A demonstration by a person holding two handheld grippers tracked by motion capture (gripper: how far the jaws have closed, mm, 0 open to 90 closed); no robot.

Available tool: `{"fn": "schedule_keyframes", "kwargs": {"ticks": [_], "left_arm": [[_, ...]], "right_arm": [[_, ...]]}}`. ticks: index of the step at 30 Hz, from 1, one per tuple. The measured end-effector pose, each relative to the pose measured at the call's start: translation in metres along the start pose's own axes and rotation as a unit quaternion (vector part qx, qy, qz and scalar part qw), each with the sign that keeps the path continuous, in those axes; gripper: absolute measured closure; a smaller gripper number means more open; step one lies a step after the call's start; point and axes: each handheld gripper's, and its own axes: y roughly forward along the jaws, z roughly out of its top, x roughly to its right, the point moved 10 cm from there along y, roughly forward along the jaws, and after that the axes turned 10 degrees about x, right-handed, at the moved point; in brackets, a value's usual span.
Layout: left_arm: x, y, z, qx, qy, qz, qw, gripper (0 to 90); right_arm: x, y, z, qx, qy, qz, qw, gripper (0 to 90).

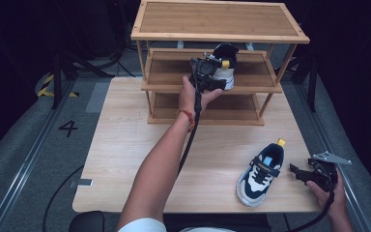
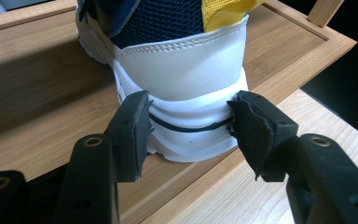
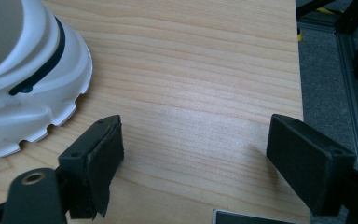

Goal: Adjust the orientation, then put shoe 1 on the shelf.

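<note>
One sneaker (image 1: 224,65) on the shelf's (image 1: 174,88) middle tier.

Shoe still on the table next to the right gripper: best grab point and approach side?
Probably the heel. The shoe on the table lies on its sole, heel with the yellow tab pointing away toward the rack, toe toward the table's near edge. The right gripper, jaws open, sits beside it. Come from behind the heel and pinch the narrow white heel sole across its width.

A black "4" (image 1: 68,128) marks the grey floor (image 1: 24,145), near yellow-black tape (image 1: 46,84).
</note>
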Motion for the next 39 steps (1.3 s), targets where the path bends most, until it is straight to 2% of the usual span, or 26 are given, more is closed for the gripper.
{"fn": "schedule_keyframes", "kwargs": {"ticks": [1, 2, 4, 6, 8, 9, 12, 13, 14, 16, 17, 20, 22, 24, 25, 27, 30, 31, 32, 33, 34, 35, 36, 37, 38, 39], "left_arm": [[-0.002, 0.000, 0.000, -0.002, 0.004, -0.001, 1.0000, 45.9], [-0.002, 0.002, 0.001, 0.000, -0.002, 0.001, 1.0000, 44.3], [-0.002, 0.003, 0.000, 0.000, -0.002, 0.006, 1.0000, 42.7], [-0.002, 0.000, -0.002, -0.005, 0.006, 0.005, 1.0000, 38.2], [-0.003, -0.012, -0.007, -0.010, 0.035, 0.015, 0.9992, 34.1], [-0.003, -0.018, -0.007, -0.004, 0.041, 0.009, 0.9991, 32.3], [-0.006, -0.039, -0.011, 0.005, 0.042, -0.002, 0.9991, 26.5], [-0.005, -0.045, -0.013, 0.006, 0.040, -0.012, 0.9991, 25.9], [-0.005, -0.052, -0.017, 0.001, 0.043, -0.016, 0.9989, 25.1], [-0.006, -0.066, -0.030, -0.009, 0.069, -0.022, 0.9974, 22.5], [-0.006, -0.066, -0.030, -0.009, 0.069, -0.022, 0.9974, 21.9], [-0.007, -0.085, -0.050, -0.018, 0.096, -0.027, 0.9948, 20.3], [-0.006, -0.099, -0.064, -0.010, 0.104, -0.039, 0.9938, 19.3], [-0.009, -0.114, -0.082, -0.011, 0.118, -0.048, 0.9918, 16.7], [-0.010, -0.120, -0.091, -0.011, 0.117, -0.052, 0.9916, 16.6], [-0.016, -0.129, -0.110, -0.022, 0.128, -0.058, 0.9898, 16.6], [-0.025, -0.140, -0.134, -0.035, 0.136, -0.051, 0.9887, 16.7], [-0.031, -0.146, -0.149, -0.037, 0.134, -0.054, 0.9888, 16.8], [-0.031, -0.146, -0.149, -0.037, 0.134, -0.054, 0.9888, 17.0], [-0.038, -0.151, -0.169, -0.046, 0.125, -0.054, 0.9896, 17.5], [-0.042, -0.153, -0.181, -0.050, 0.123, -0.056, 0.9896, 17.6], [-0.042, -0.153, -0.181, -0.050, 0.123, -0.056, 0.9896, 17.6], [-0.046, -0.155, -0.193, -0.062, 0.126, -0.053, 0.9887, 17.6], [-0.054, -0.159, -0.216, -0.078, 0.126, -0.046, 0.9879, 17.8], [-0.054, -0.159, -0.216, -0.078, 0.126, -0.046, 0.9879, 18.2], [-0.058, -0.161, -0.225, -0.083, 0.133, -0.044, 0.9866, 18.5]], "right_arm": [[0.000, 0.000, 0.000, 0.000, 0.000, 0.000, 1.0000, 19.2], [0.001, 0.000, 0.000, 0.000, 0.000, 0.001, 1.0000, 19.0], [0.001, 0.000, 0.000, -0.001, 0.001, 0.002, 1.0000, 18.9], [0.001, 0.000, 0.000, 0.000, 0.001, 0.002, 1.0000, 18.9], [0.001, 0.000, 0.000, 0.000, 0.000, 0.000, 1.0000, 18.9], [0.001, 0.000, 0.000, 0.000, 0.003, 0.002, 1.0000, 18.8], [0.001, 0.001, 0.000, -0.002, 0.005, 0.002, 1.0000, 18.4], [0.001, 0.001, 0.000, -0.002, 0.004, 0.002, 1.0000, 18.3], [0.001, 0.001, 0.000, -0.002, 0.004, 0.002, 1.0000, 18.3], [0.001, 0.001, 0.000, -0.002, 0.005, 0.002, 1.0000, 18.0], [0.001, 0.001, 0.000, -0.002, 0.005, 0.002, 1.0000, 18.0], [0.001, 0.001, 0.000, -0.003, 0.009, 0.002, 1.0000, 17.6], [0.002, 0.001, 0.000, -0.004, 0.009, 0.002, 0.9999, 17.6], [0.001, 0.001, 0.000, -0.004, 0.009, 0.002, 0.9999, 17.6], [0.001, 0.001, 0.000, -0.004, 0.009, 0.002, 0.9999, 17.6], [0.001, 0.002, 0.000, -0.004, 0.010, 0.003, 0.9999, 17.7], [0.001, 0.002, 0.000, -0.004, 0.009, 0.006, 0.9999, 18.3], [0.000, 0.002, 0.000, -0.004, 0.009, 0.007, 0.9999, 18.3], [0.000, 0.002, 0.000, -0.004, 0.008, 0.007, 0.9999, 18.6], [0.000, 0.002, 0.000, -0.004, 0.007, 0.008, 0.9999, 18.8], [0.000, 0.002, 0.000, -0.004, 0.007, 0.010, 0.9999, 18.9], [0.000, 0.002, 0.000, -0.004, 0.007, 0.010, 0.9999, 18.9], [-0.001, 0.002, 0.001, -0.007, 0.004, 0.016, 0.9998, 18.9], [-0.001, 0.001, 0.000, -0.009, 0.001, 0.019, 0.9998, 18.9], [-0.001, 0.001, 0.000, -0.009, 0.001, 0.019, 0.9998, 18.9], [-0.002, 0.001, 0.001, -0.009, -0.006, 0.024, 0.9996, 19.7]]}}
